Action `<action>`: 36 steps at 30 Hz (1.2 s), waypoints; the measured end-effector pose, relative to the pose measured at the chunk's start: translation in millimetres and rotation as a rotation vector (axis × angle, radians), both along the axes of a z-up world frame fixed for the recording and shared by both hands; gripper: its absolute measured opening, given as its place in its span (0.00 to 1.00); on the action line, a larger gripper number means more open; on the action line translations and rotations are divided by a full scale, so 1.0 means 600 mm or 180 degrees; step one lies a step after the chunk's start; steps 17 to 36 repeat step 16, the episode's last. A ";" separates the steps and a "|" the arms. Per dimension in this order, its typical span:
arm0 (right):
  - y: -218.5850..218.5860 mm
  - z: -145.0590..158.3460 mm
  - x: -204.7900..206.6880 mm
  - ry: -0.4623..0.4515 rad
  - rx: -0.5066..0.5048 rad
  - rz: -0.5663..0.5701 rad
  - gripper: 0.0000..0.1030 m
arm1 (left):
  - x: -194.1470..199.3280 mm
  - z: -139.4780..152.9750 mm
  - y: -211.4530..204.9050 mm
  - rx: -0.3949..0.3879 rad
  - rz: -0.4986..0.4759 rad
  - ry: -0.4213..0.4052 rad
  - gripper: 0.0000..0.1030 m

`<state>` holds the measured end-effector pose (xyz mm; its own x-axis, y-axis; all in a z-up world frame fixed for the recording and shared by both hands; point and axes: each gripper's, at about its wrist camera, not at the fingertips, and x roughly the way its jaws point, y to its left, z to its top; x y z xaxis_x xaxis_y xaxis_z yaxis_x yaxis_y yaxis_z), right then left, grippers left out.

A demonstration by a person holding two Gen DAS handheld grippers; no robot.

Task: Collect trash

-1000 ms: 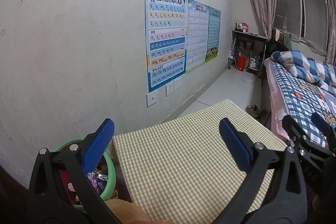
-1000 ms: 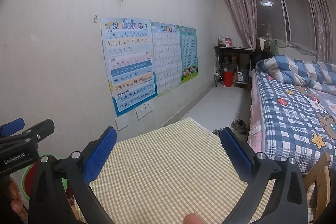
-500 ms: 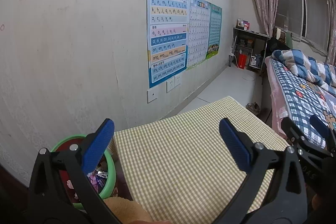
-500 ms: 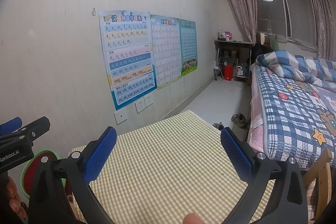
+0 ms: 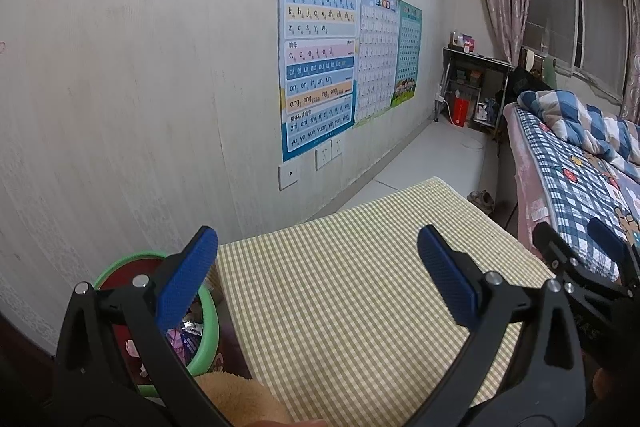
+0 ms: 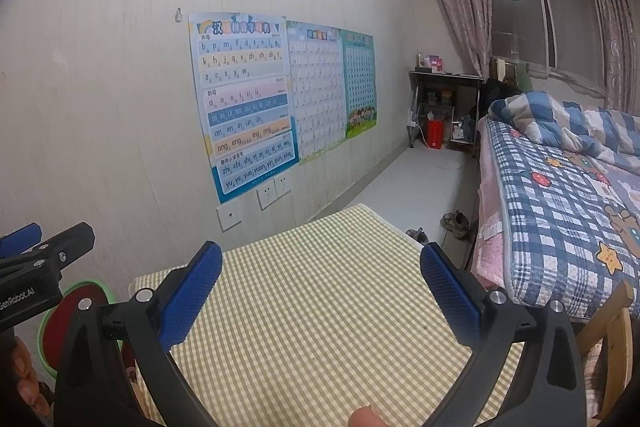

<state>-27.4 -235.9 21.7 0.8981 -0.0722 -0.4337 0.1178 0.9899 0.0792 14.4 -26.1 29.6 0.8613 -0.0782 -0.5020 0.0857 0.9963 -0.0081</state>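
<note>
A green-rimmed bin with a red inside stands on the floor left of the table; crumpled wrappers lie in it. It also shows in the right wrist view. My left gripper is open and empty above the yellow checked tablecloth. My right gripper is open and empty above the same cloth. No trash shows on the cloth. Each gripper appears at the edge of the other's view.
A wall with posters runs along the left. A bed with a blue checked quilt stands to the right. A dark shelf and a red container stand at the far end. Shoes lie on the floor.
Both grippers have tilted slightly downward and drifted a little; the posters sit lower in both views. Both stay open and empty.
</note>
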 end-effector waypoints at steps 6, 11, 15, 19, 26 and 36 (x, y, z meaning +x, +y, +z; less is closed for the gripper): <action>-0.013 -0.043 0.025 0.0275 -0.0007 -0.0090 0.93 | 0.009 -0.018 0.004 -0.0028 0.0017 0.0175 0.95; -0.111 -0.140 0.083 0.0777 -0.0100 -0.0812 0.93 | 0.019 -0.045 0.025 0.0002 0.0082 0.0270 0.95; -0.226 -0.237 0.133 0.1197 0.0005 -0.1264 0.93 | 0.029 -0.066 0.071 -0.0009 0.0117 0.0431 0.95; -0.255 -0.265 0.142 0.1335 0.0171 -0.1352 0.93 | 0.027 -0.069 0.084 -0.0018 0.0125 0.0454 0.95; -0.255 -0.265 0.142 0.1335 0.0171 -0.1352 0.93 | 0.027 -0.069 0.084 -0.0018 0.0125 0.0454 0.95; -0.255 -0.265 0.142 0.1335 0.0171 -0.1352 0.93 | 0.027 -0.069 0.084 -0.0018 0.0125 0.0454 0.95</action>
